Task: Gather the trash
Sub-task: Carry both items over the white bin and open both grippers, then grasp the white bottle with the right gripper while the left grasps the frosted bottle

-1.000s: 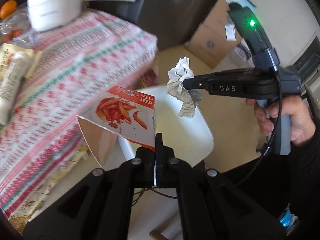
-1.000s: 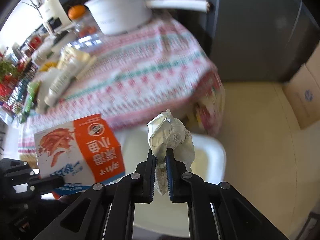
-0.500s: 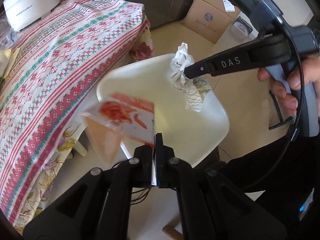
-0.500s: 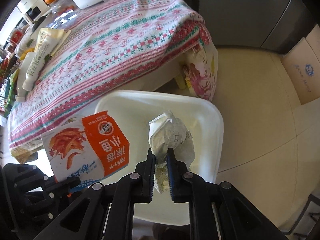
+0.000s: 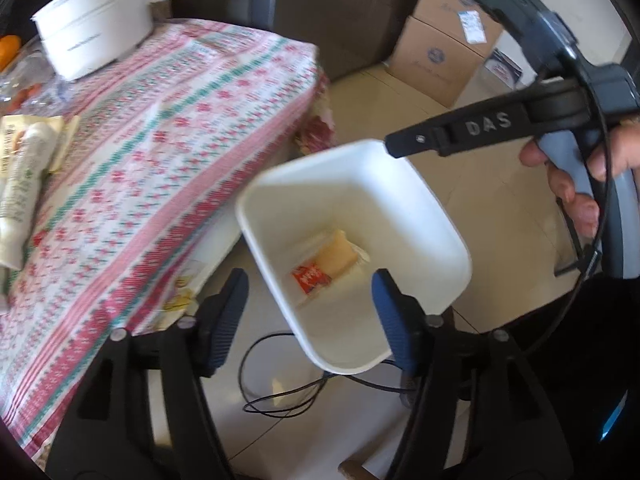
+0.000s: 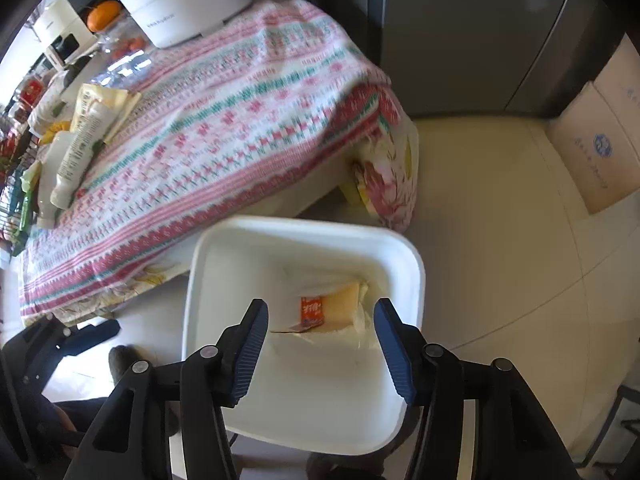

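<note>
A white bin (image 5: 256,216) stands on the floor beside the table. At its bottom lies a red and white carton (image 5: 324,268), also seen as the carton (image 6: 328,310) from the right wrist, with pale crumpled paper (image 6: 363,318) against it. My left gripper (image 5: 308,280) hangs over the bin, its jaws opening, nothing between the blue pads. My right gripper (image 6: 320,307) is likewise above the bin (image 6: 200,256), jaws opening and empty. In the left wrist view the right gripper (image 5: 396,146) reaches over the bin's far rim, held by a hand.
A table with a striped red and green cloth (image 5: 160,152) is left of the bin, bearing a white pot (image 5: 92,36) and food packets (image 6: 84,132). Cardboard boxes (image 5: 444,44) stand on the tiled floor. A black cable (image 5: 280,396) loops beneath the bin.
Both grippers went from shut to open. The carton left my left gripper and the crumpled paper left my right one; both now lie in the bin.
</note>
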Demonstrator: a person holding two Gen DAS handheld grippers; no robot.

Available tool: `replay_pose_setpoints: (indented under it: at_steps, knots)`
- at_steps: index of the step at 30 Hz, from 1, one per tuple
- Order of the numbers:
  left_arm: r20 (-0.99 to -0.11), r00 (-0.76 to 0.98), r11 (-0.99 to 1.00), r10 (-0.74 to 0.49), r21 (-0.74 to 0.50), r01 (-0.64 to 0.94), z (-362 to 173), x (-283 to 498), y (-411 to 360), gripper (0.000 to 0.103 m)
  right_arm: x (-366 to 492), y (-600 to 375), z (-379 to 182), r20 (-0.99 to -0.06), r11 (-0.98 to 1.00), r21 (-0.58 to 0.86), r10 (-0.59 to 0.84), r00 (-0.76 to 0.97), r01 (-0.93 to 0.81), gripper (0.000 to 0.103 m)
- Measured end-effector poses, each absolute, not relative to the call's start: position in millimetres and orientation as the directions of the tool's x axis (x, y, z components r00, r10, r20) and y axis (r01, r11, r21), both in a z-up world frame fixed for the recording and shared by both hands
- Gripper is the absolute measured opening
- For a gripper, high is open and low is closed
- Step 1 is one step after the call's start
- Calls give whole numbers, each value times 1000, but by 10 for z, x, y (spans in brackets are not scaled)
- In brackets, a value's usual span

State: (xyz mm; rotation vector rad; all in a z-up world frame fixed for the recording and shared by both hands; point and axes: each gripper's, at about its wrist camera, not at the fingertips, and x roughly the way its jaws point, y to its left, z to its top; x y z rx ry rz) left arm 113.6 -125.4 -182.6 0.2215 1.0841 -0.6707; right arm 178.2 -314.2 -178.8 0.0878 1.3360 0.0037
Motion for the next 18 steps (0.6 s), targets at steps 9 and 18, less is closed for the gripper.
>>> replay_pose_setpoints:
  at_steps: [9,18]
  knots:
    - [-855,413,867,-315,-83,491,-1562,1212,-793,78,1860,-2830,-1445,-937,998,61,55,344,5,69]
    - [-840,520,957,-152,7,291,-1346,1421,-161,82,1983,-2425,-1190,-887,998,59,67,457,-32,83]
